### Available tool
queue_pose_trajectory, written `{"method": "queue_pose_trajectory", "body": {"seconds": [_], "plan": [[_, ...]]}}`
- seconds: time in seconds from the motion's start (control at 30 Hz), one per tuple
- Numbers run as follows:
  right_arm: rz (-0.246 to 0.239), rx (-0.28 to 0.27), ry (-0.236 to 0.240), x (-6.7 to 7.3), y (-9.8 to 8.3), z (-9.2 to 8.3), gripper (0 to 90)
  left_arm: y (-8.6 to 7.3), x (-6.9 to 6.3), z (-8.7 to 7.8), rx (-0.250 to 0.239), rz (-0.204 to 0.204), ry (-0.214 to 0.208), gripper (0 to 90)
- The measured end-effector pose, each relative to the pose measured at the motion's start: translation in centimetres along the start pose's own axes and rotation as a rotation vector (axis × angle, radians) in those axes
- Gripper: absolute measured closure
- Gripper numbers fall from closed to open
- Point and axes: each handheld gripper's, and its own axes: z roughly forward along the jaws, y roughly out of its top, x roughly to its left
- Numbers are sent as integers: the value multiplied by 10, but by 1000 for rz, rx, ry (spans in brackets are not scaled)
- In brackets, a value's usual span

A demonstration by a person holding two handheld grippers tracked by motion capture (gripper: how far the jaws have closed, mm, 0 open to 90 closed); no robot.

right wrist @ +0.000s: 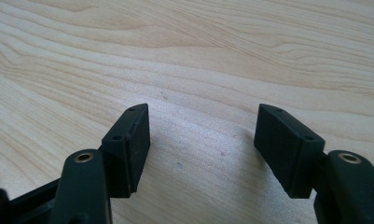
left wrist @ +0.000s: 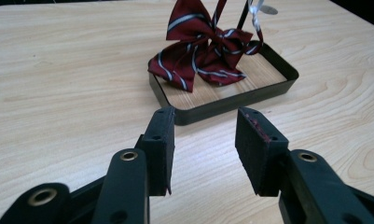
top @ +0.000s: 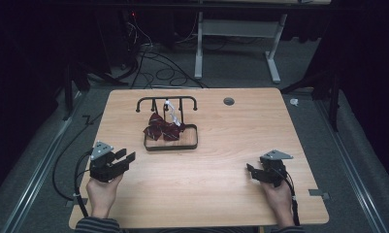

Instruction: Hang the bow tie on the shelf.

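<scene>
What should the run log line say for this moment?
left tongs: open, empty, aimed at bow tie | right tongs: open, empty, over table | bow tie: in black tray

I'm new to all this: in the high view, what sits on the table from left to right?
Left tool → black tray holding a striped red bow → round hole in the table → right tool.

The desk [top: 221, 184] has a light wooden top with rounded corners. A black tray [top: 171, 144] with a low rim stands on it, behind the middle of the top. A round grey cable hole [top: 228, 101] sits in the desk surface behind the tray and to its right, near the far edge.
</scene>
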Motion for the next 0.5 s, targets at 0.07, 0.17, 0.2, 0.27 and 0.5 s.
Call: {"method": "queue_pose_trajectory", "body": {"seconds": [0.07,0.17,0.2,0.27,0.5], "plan": [[0,0,0,0,0,0,373,-2,0,1,4,-5,1,579],[0,0,0,0,0,0,373,-6,1,2,9,-10,3,579],[0,0,0,0,0,0,374,-7,1,2,10,-12,3,579],[0,0,0,0,0,0,374,-9,1,3,16,-15,5,577],[0,0,-1,0,0,0,375,-17,0,8,41,-18,12,572]]}}
